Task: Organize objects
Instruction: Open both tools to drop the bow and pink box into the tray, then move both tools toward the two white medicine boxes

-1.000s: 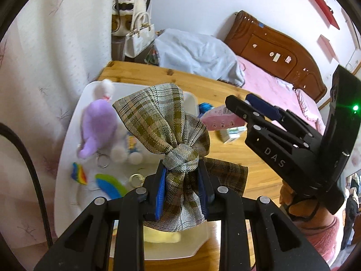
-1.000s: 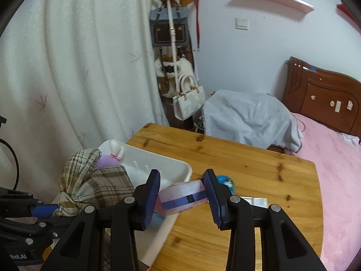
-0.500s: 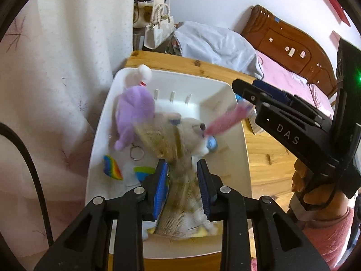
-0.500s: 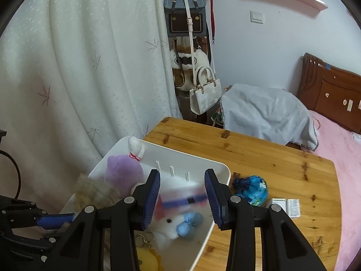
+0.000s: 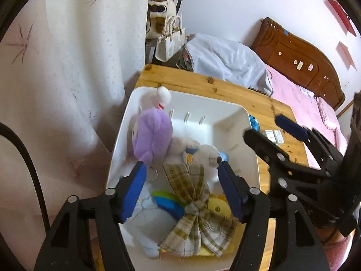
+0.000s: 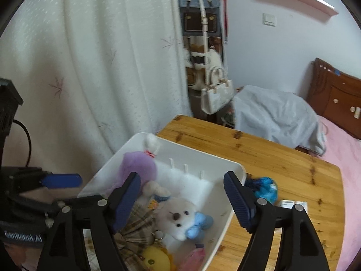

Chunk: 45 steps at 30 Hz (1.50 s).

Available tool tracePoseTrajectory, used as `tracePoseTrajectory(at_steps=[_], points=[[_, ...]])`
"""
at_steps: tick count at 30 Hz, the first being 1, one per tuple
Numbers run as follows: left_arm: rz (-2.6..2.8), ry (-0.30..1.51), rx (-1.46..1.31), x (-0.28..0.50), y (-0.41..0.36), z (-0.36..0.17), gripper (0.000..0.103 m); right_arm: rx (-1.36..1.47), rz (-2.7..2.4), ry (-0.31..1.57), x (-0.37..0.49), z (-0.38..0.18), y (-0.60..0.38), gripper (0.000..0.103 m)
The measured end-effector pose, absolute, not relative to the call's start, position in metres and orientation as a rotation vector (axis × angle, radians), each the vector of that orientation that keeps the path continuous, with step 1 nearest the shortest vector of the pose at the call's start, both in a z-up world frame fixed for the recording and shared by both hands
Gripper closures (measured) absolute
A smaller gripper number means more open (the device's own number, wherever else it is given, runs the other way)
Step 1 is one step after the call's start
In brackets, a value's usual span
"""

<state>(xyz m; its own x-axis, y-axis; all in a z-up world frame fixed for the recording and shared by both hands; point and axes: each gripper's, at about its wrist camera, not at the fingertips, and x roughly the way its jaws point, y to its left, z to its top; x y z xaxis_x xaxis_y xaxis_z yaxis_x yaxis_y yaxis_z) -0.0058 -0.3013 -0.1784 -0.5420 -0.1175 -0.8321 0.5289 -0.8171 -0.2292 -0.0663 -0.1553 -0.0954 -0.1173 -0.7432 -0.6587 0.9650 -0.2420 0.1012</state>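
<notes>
A white bin (image 5: 225, 106) (image 6: 227, 162) stands at the left end of a wooden table (image 6: 282, 158). In it lie a plaid bow (image 5: 194, 203) (image 6: 135, 221), a purple plush (image 5: 153, 137) (image 6: 137, 164), a white bear with a blue bow (image 6: 180, 216), a yellow plush (image 6: 155, 259) and a pink packet (image 6: 194, 257). My left gripper (image 5: 180, 192) is open and empty above the plaid bow. My right gripper (image 6: 180, 201) is open and empty above the bin; it also shows in the left wrist view (image 5: 268, 128).
A blue ball (image 6: 265, 189) and small white packets (image 6: 293, 203) lie on the table right of the bin. A white curtain (image 6: 101, 67) hangs on the left. A bed (image 6: 347, 149) with a grey bundle (image 6: 277, 115) stands beyond the table.
My left gripper opened and let the plaid bow drop into the bin. My right gripper opened and let the pink packet drop into the bin.
</notes>
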Motion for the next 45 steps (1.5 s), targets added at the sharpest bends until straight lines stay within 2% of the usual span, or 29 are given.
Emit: tracePoseTrajectory(at_steps=[25, 37, 45], points=[[-2.492, 0.505, 1.249, -0.09, -0.261, -0.148, 0.027, 0.807, -1.974, 0.316, -0.164, -0.106, -0.067, 0.025], [-2.469, 0.609, 1.389, -0.153, -0.223, -0.139, 0.027, 0.843, -2.026, 0.209, -0.227, -0.133, -0.041, 0.025], [-2.366, 0.72, 1.535, -0.192, -0.203, -0.161, 0.027, 0.954, -1.957, 0.182, -0.256, -0.169, -0.045, 0.025]])
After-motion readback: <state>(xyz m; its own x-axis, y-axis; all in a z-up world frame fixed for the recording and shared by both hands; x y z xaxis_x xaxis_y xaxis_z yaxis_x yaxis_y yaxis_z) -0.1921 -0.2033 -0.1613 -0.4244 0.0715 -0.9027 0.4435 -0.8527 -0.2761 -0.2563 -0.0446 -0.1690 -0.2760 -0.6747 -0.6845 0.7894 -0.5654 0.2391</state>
